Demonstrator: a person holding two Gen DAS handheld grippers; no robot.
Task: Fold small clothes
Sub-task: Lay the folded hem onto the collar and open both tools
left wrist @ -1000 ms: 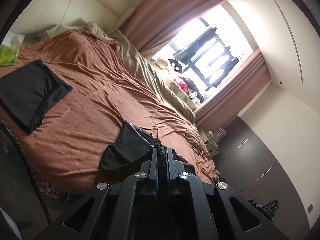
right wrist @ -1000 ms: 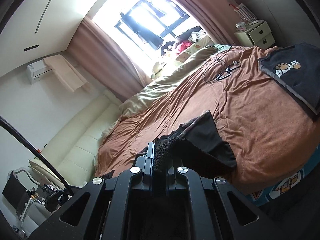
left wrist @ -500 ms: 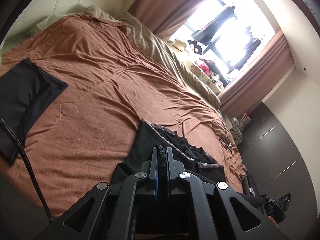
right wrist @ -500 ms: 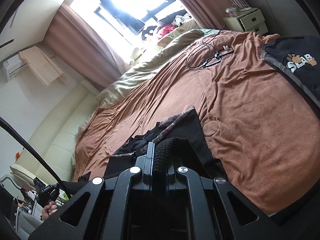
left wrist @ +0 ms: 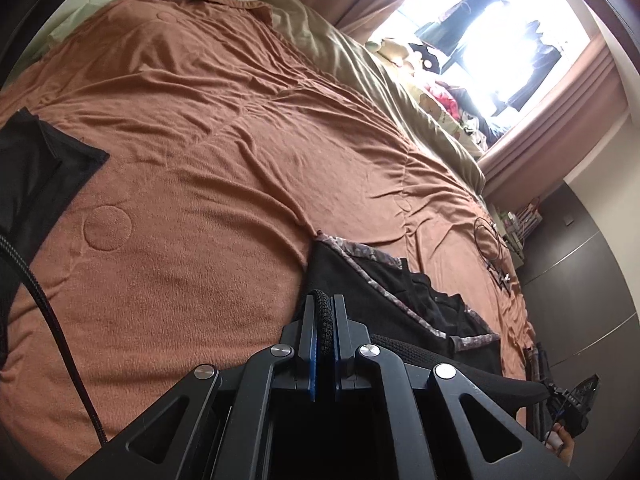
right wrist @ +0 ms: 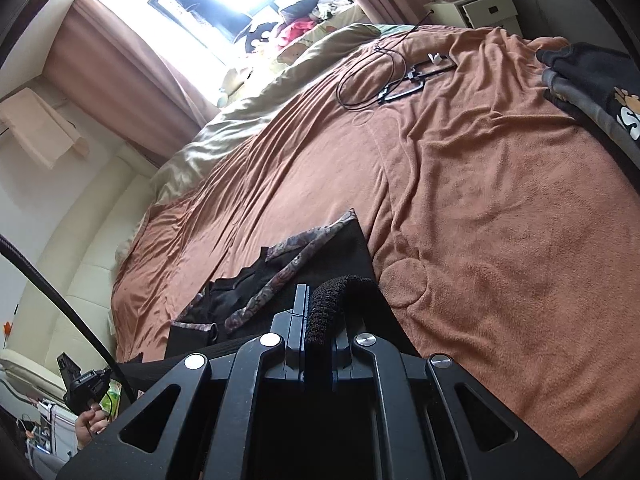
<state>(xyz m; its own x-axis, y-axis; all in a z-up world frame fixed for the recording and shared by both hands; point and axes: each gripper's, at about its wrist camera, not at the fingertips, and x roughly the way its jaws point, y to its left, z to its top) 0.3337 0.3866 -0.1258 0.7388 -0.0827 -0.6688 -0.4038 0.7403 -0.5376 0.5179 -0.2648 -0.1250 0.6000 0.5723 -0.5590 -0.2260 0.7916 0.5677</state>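
Left wrist view: folded black garment point(left wrist: 36, 176) cut off by left frame edge; full outline not seen. Black shorts point(left wrist: 384, 292) near edge hidden behind left tool point(left wrist: 323, 320); how much fabric sits between the jaws cannot be told. Window point(left wrist: 492, 36) overexposed; items hanging there unreadable.

Right wrist view: dark printed garment point(right wrist: 600, 84) cut by right edge, lettering incomplete. Shorts' lower part covered by right tool point(right wrist: 320, 320). Small items on cable point(right wrist: 416, 76) too small to identify. Nightstand point(right wrist: 480, 8) contents unclear.
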